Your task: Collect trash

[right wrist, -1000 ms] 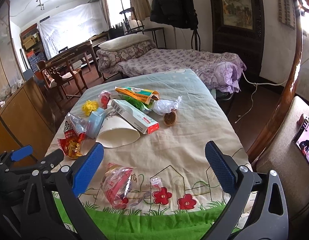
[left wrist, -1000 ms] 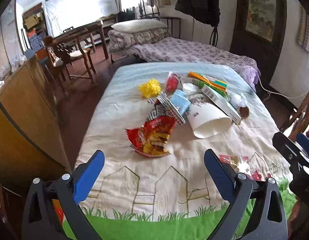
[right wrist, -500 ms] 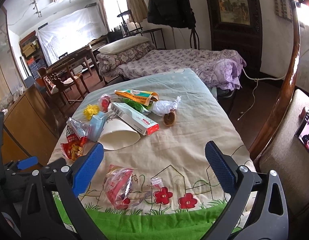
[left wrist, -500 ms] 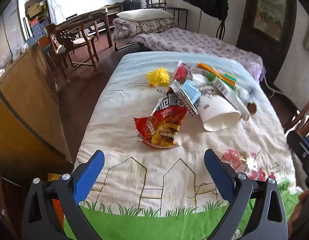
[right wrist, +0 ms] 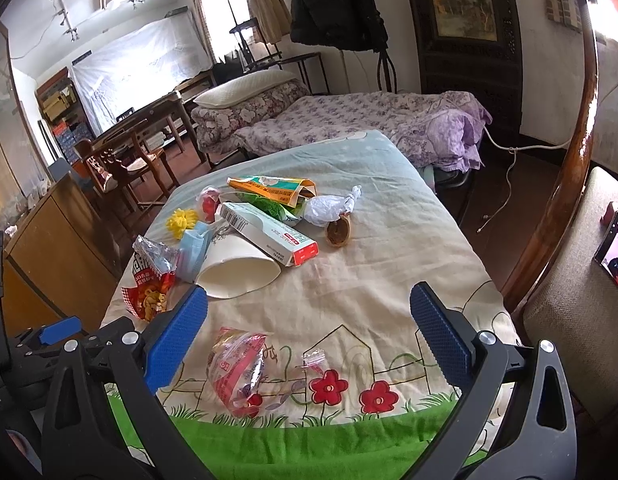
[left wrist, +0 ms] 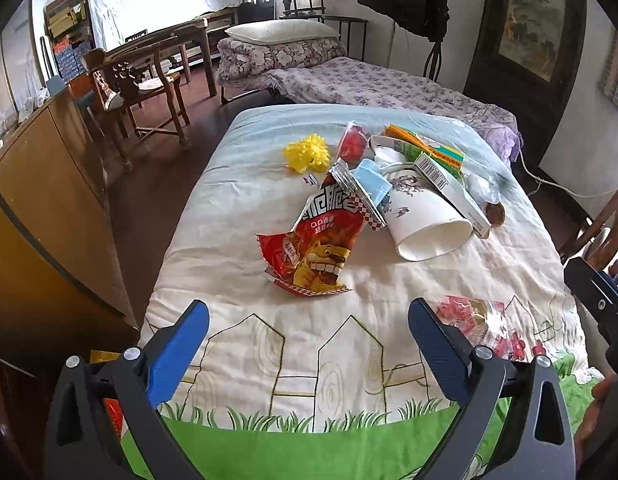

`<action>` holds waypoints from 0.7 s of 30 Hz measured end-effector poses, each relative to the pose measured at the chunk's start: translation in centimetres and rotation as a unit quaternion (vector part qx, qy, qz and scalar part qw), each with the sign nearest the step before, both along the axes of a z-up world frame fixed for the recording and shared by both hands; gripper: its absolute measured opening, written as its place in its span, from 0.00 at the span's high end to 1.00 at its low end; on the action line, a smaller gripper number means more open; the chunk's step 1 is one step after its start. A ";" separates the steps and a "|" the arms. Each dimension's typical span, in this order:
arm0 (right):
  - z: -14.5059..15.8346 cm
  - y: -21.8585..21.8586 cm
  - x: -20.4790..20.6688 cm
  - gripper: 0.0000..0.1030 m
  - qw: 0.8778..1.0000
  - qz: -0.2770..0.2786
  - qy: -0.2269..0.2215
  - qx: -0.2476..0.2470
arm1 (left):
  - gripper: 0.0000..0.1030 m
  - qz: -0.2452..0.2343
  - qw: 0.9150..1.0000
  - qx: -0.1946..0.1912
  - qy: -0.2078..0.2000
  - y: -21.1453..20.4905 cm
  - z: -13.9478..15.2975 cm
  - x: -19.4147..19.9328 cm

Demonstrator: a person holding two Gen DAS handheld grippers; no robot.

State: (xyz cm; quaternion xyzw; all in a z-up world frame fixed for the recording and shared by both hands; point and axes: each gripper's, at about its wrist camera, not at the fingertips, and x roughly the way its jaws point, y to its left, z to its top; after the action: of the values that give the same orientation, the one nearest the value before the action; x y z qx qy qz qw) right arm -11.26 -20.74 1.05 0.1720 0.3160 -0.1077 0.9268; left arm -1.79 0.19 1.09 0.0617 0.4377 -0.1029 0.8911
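Observation:
Trash lies scattered on a cloth-covered table [left wrist: 269, 364]. A red snack bag [left wrist: 315, 246] sits ahead of my left gripper [left wrist: 309, 344], which is open and empty above the near part of the cloth. Behind the bag lie a white paper cup [left wrist: 425, 224] on its side, a blue mask [left wrist: 373, 178], a white box [left wrist: 449, 188] and a yellow pompom [left wrist: 307, 154]. My right gripper [right wrist: 309, 332] is open and empty over a clear red wrapper [right wrist: 237, 368]. The same cup [right wrist: 237, 272], box [right wrist: 269, 232] and a white crumpled bag [right wrist: 329, 208] lie farther off.
A wooden cabinet [left wrist: 41, 216] stands left of the table, with wooden chairs [left wrist: 137, 88] behind it. A bed with purple floral bedding [right wrist: 349, 116] lies beyond the table. At the right are a chair [right wrist: 569, 320] and a phone [right wrist: 613, 244].
The left gripper has moved closer over the table and tilted down; the snack bag now sits nearer its jaws. The right gripper has shifted slightly. Both stayed open.

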 end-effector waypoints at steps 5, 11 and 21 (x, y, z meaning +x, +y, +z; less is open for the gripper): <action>0.0 -0.1 0.0 0.06 1.000 0.000 0.002 -0.005 | 0.05 -0.002 1.000 0.002 -0.011 -0.1 0.2 -0.4; -0.3 0.0 0.4 0.06 1.000 0.001 0.007 -0.013 | 0.05 -0.006 1.000 0.000 -0.001 -0.3 0.0 -0.2; -1.8 -0.3 1.7 0.06 1.000 0.008 0.026 0.003 | 0.05 0.018 1.000 0.001 0.014 0.1 -1.6 1.6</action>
State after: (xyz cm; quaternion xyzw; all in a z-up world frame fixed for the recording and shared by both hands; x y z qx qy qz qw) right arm -9.53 -21.00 -0.74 0.1691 0.3416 -0.1033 0.9187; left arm -0.15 0.30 -0.47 0.0532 0.4516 -0.0876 0.8863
